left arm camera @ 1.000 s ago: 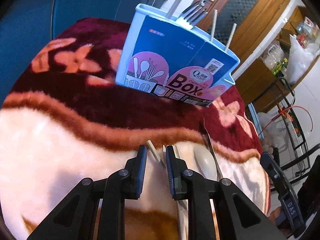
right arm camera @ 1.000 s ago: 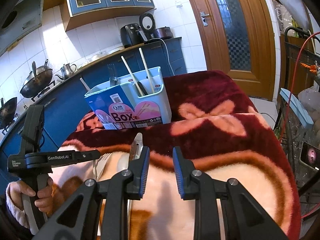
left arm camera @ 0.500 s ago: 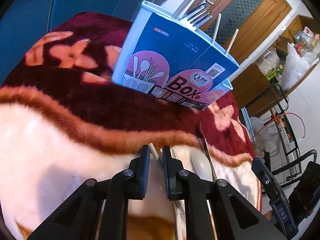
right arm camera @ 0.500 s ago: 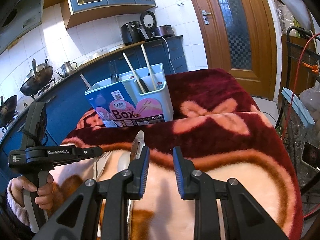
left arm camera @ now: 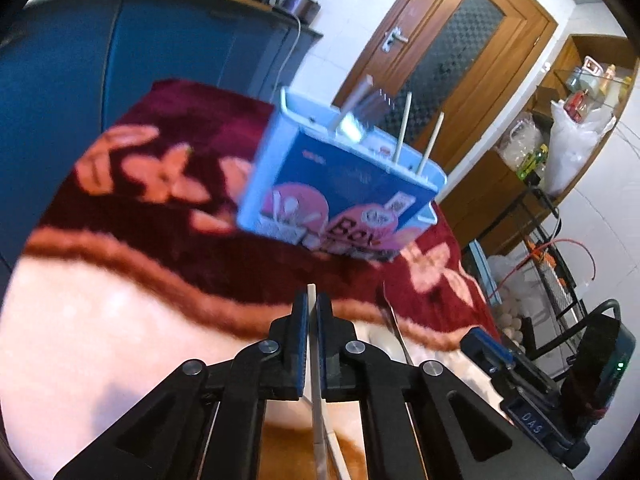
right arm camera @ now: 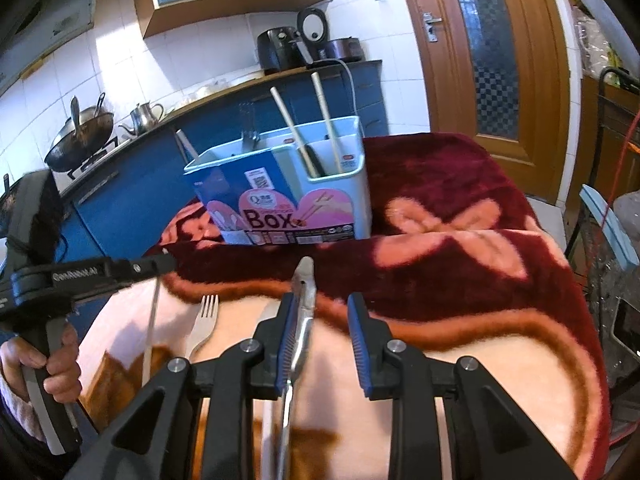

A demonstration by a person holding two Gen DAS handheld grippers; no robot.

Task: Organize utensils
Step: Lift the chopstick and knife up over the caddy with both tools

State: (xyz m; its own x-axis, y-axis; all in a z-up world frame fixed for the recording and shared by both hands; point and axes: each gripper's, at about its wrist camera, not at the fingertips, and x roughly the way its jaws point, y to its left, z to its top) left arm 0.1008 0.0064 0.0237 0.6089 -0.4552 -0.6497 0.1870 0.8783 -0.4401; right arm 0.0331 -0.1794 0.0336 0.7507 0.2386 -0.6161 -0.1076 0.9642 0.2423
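The left gripper [left arm camera: 312,308], fingers just closing, pinches a thin, stiff, light, slippery chopstick [left arm camera: 311,292] near its top, in front of the utensil box [left arm camera: 340,184] (right gripper [right arm camera: 320,344] open, around a knife [right arm camera: 302,312]).

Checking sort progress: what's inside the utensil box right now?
In the utensil box, two pale chopsticks stand in the right compartment beside a dark handle; a fork and another stick rise from the left. The lower ends are hidden by the walls.
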